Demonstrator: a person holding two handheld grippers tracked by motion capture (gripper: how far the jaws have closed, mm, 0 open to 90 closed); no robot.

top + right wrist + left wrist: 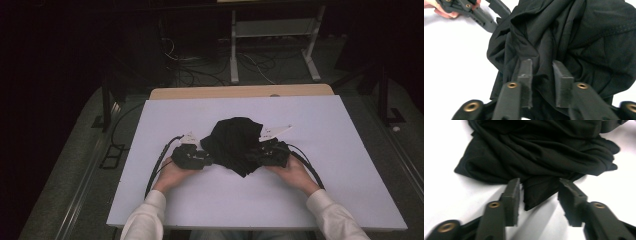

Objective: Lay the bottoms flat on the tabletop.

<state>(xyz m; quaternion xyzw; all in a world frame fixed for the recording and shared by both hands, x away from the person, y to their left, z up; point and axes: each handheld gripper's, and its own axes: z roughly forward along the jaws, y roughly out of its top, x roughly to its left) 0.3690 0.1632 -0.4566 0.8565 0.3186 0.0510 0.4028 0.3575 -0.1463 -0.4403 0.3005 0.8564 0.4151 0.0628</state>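
Cloth pinch from both sides: get real fabric before lifting

Black cloth (235, 142) lies crumpled in a heap near the middle of the white table (150, 200), and I have a gripper on each flank: my left gripper (204, 159) at the heap's 9 o'clock side, my right gripper (256, 154) at its 3 o'clock side.

In the left gripper view my fingers (512, 195) stand partly spread, with a loose corner of the cloth lying between them; I see a gap on both sides, so the pads are not yet pressing. I judge that corner thin, so I should close fully on it and push a little deeper toward 12 o'clock in that view, or it may slip out on the lift.

In the right gripper view my fingers (525, 75) stand narrow around a raised fold of fabric, which bunches up between the pads; that looks like a pinch, though I cannot tell how firm.

Next, as I judge it: finish the left grip, then raise both hands together and draw them apart slowly, so the heap opens instead of dragging across the table.
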